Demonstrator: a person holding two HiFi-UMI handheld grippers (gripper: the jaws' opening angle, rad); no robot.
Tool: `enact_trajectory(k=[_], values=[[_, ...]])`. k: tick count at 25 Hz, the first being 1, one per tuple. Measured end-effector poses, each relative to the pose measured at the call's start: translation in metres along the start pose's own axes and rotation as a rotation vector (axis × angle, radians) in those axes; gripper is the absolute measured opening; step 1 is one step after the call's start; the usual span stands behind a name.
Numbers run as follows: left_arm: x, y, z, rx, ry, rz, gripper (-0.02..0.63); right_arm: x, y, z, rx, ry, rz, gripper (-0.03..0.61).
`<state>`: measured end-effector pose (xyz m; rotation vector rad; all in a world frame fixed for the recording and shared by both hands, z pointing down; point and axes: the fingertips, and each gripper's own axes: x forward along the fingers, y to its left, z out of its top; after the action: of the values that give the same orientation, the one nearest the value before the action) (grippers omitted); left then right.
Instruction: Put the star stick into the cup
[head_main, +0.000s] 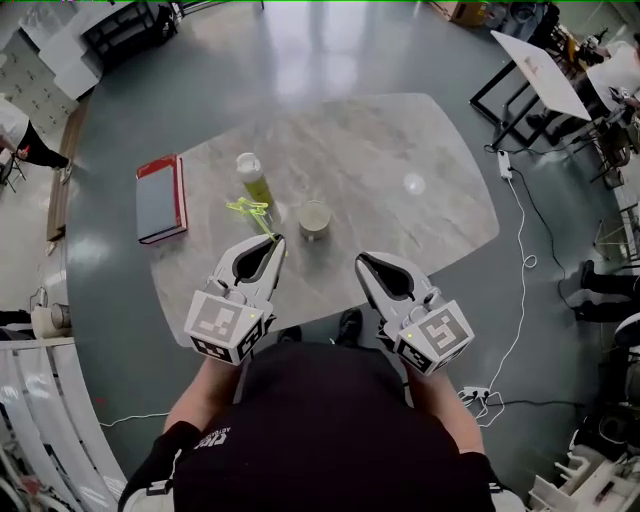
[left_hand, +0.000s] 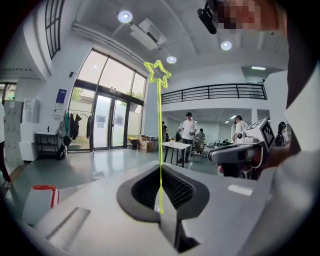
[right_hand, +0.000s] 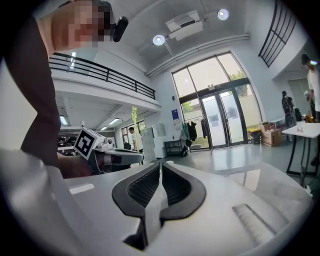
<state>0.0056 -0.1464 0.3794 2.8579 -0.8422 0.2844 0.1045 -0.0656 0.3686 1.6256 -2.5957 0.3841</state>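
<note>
The star stick (head_main: 252, 210) is a thin yellow-green rod with a star outline at its end, and my left gripper (head_main: 277, 240) is shut on its lower end. It slants up and to the left over the table. In the left gripper view the star stick (left_hand: 158, 73) rises straight from the closed jaws of the left gripper (left_hand: 161, 170). The cup (head_main: 315, 219), small, grey and upright, stands just right of the stick and ahead of both grippers. My right gripper (head_main: 361, 260) is shut and empty near the table's front edge; the right gripper (right_hand: 160, 165) shows nothing between its jaws.
A yellow-green bottle (head_main: 251, 178) with a white cap stands behind the star, left of the cup. A red-edged book (head_main: 160, 198) lies at the left end of the marble table (head_main: 400, 230). People, desks and cables surround the table.
</note>
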Motion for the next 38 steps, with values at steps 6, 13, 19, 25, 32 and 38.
enact_trajectory(k=[6,13,19,25,32,38], values=[[0.028,-0.012,0.005,-0.002,0.0,0.117,0.009,-0.007,-0.042,-0.001,0.027,0.01,0.1,0.029],[0.034,-0.007,-0.002,-0.042,0.01,0.196,0.009,0.012,-0.056,-0.018,0.067,0.067,0.197,0.023],[0.056,0.008,-0.019,-0.06,0.037,0.187,0.009,0.044,-0.056,-0.016,0.071,0.093,0.239,0.019],[0.078,0.012,-0.043,-0.053,0.072,0.126,0.006,0.065,-0.05,-0.033,0.075,0.154,0.259,0.017],[0.103,0.024,-0.067,-0.088,0.105,0.075,0.006,0.081,-0.054,-0.056,0.121,0.206,0.242,0.017],[0.133,0.032,-0.083,-0.089,0.119,0.023,0.006,0.089,-0.063,-0.071,0.132,0.247,0.221,0.017]])
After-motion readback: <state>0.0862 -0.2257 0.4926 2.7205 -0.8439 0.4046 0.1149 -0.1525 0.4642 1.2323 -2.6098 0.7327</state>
